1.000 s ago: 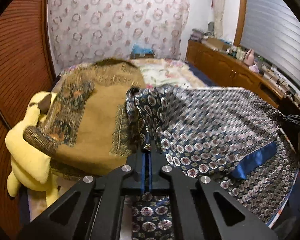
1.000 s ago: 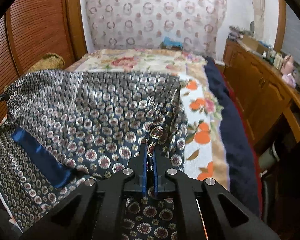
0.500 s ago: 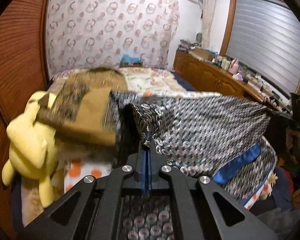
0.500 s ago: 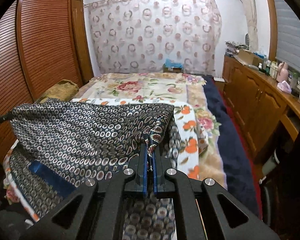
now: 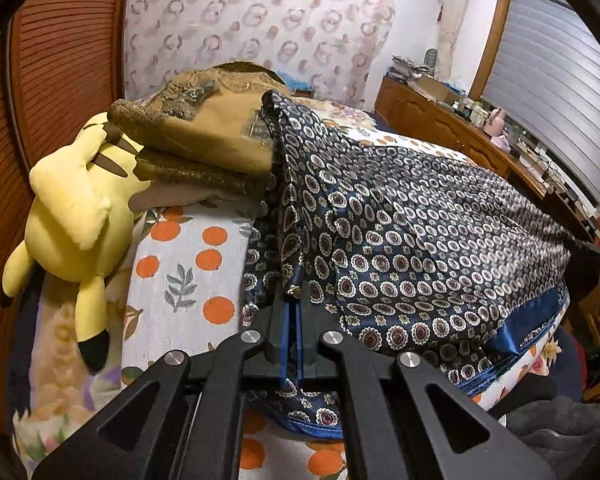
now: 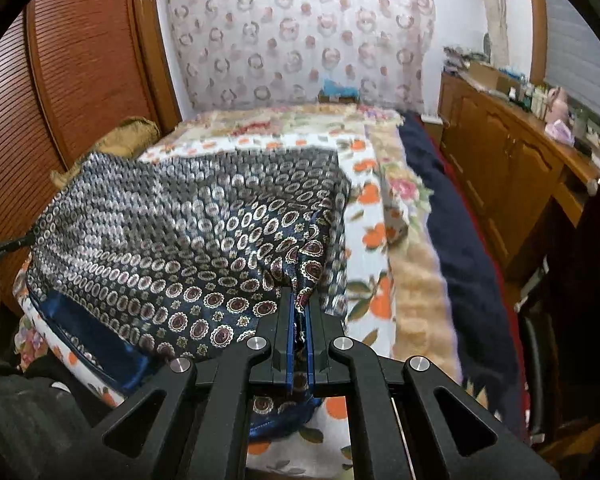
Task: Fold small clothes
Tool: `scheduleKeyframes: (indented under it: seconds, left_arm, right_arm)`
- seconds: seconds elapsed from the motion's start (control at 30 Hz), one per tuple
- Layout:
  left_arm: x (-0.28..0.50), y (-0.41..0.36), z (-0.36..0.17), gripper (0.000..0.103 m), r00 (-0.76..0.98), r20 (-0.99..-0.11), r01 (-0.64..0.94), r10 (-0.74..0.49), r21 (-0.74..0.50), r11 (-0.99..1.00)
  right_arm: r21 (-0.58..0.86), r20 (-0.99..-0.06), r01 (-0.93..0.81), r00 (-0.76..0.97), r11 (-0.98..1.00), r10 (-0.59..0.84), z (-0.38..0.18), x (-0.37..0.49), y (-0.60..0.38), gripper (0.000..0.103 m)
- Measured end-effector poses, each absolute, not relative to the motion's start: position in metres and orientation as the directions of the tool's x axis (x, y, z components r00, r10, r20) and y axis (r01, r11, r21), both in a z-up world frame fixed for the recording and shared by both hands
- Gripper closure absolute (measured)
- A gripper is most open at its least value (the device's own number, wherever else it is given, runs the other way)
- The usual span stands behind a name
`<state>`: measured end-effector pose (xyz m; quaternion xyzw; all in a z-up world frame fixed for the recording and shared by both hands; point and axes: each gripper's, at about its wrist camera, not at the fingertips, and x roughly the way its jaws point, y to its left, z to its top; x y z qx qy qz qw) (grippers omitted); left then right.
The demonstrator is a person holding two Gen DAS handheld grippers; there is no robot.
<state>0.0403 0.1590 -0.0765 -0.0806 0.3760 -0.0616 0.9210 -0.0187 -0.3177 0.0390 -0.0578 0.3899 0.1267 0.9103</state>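
Holding the patterned garment [image 5: 420,248] stretched over the bed [image 5: 188,264], left tool [image 5: 292,316] and right tool [image 6: 299,312] each clamped shut on a corner. Judged early: no finished fold, cloth not laid flat. Folded brown garment [image 5: 204,136] stacked beside.

light: warm, even indoor | glare: sheen on patterned garment [image 5: 440,248] | blur: right view smeared mid-bed | edges: fisheye bend, black corners

Bed [image 6: 380,208] carries patterned garment [image 6: 188,240], plush toy [image 5: 72,208].
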Motion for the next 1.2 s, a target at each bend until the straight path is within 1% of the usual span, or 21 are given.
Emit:
scheduleKeyframes:
  seconds: [0.2,0.37,0.4,0.43,0.5,0.53,0.57,0.6,0.63,0.67,0.7,0.73,0.77,0.8,0.9,1.0,1.2]
  left_arm:
    - [0.035,0.156,-0.072,0.1,0.717,-0.676,0.063,-0.168,-0.177,0.982]
    - [0.032,0.152,-0.067,0.1,0.729,-0.668,0.063,-0.15,-0.153,0.986]
    - [0.031,0.151,-0.065,0.1,0.733,-0.665,0.063,-0.146,-0.146,0.987]
    - [0.03,0.151,-0.064,0.098,0.735,-0.663,0.064,-0.144,-0.144,0.988]
    - [0.028,0.15,-0.061,0.083,0.743,-0.653,0.064,-0.144,-0.144,0.987]
    - [0.027,0.15,-0.06,0.079,0.747,-0.648,0.067,-0.147,-0.148,0.987]
    - [0.026,0.15,-0.059,0.072,0.751,-0.642,0.071,-0.154,-0.153,0.986]
    - [0.025,0.151,-0.058,0.061,0.753,-0.64,0.072,-0.156,-0.156,0.985]
    - [0.025,0.151,-0.057,0.058,0.756,-0.635,0.073,-0.159,-0.16,0.984]
    - [0.026,0.152,-0.057,0.051,0.755,-0.635,0.075,-0.162,-0.162,0.984]
    - [0.026,0.152,-0.058,0.039,0.754,-0.637,0.074,-0.162,-0.164,0.984]
    - [0.026,0.152,-0.059,0.032,0.753,-0.638,0.07,-0.159,-0.163,0.984]
    - [0.027,0.152,-0.06,0.023,0.754,-0.638,0.068,-0.156,-0.161,0.985]
    - [0.028,0.151,-0.062,0.023,0.751,-0.641,0.068,-0.156,-0.159,0.985]
    - [0.03,0.15,-0.067,0.023,0.742,-0.656,0.053,-0.138,-0.149,0.987]
    - [0.031,0.15,-0.07,0.023,0.734,-0.668,0.039,-0.123,-0.139,0.99]
    - [0.034,0.152,-0.08,0.023,0.714,-0.695,0.003,-0.085,-0.118,0.993]
  right_arm:
    - [-0.043,-0.748,-0.274,0.647,0.961,0.151,0.033,-0.013,-0.31,0.099]
    - [-0.059,-0.739,-0.275,0.658,0.96,0.143,0.034,-0.005,-0.305,0.099]
    - [-0.059,-0.735,-0.275,0.662,0.96,0.145,0.035,-0.005,-0.304,0.096]
    - [-0.057,-0.73,-0.279,0.666,0.959,0.15,0.033,-0.003,-0.303,0.096]
    - [-0.068,-0.72,-0.278,0.679,0.958,0.145,0.037,-0.006,-0.301,0.095]
    - [-0.079,-0.714,-0.277,0.686,0.958,0.139,0.04,-0.008,-0.299,0.095]
    - [-0.09,-0.707,-0.272,0.695,0.958,0.131,0.039,-0.007,-0.298,0.092]
    - [-0.105,-0.698,-0.259,0.707,0.96,0.114,0.042,-0.008,-0.296,0.085]
    - [-0.112,-0.691,-0.254,0.715,0.961,0.108,0.043,-0.01,-0.295,0.082]
    - [-0.116,-0.683,-0.252,0.723,0.961,0.107,0.043,-0.011,-0.292,0.078]
    - [-0.116,-0.673,-0.254,0.731,0.96,0.112,0.045,-0.012,-0.289,0.076]
    - [-0.115,-0.67,-0.258,0.733,0.959,0.117,0.045,-0.012,-0.287,0.075]
    - [-0.117,-0.663,-0.259,0.739,0.959,0.119,0.046,-0.013,-0.283,0.072]
    - [-0.121,-0.655,-0.258,0.746,0.959,0.119,0.047,-0.013,-0.28,0.065]
    - [-0.119,-0.635,-0.27,0.761,0.956,0.136,0.046,-0.013,-0.27,0.056]
    - [-0.112,-0.644,-0.301,0.748,0.947,0.162,0.036,-0.008,-0.259,0.052]
    - [-0.093,-0.69,-0.349,0.698,0.932,0.193,0.002,0.003,-0.227,0.052]
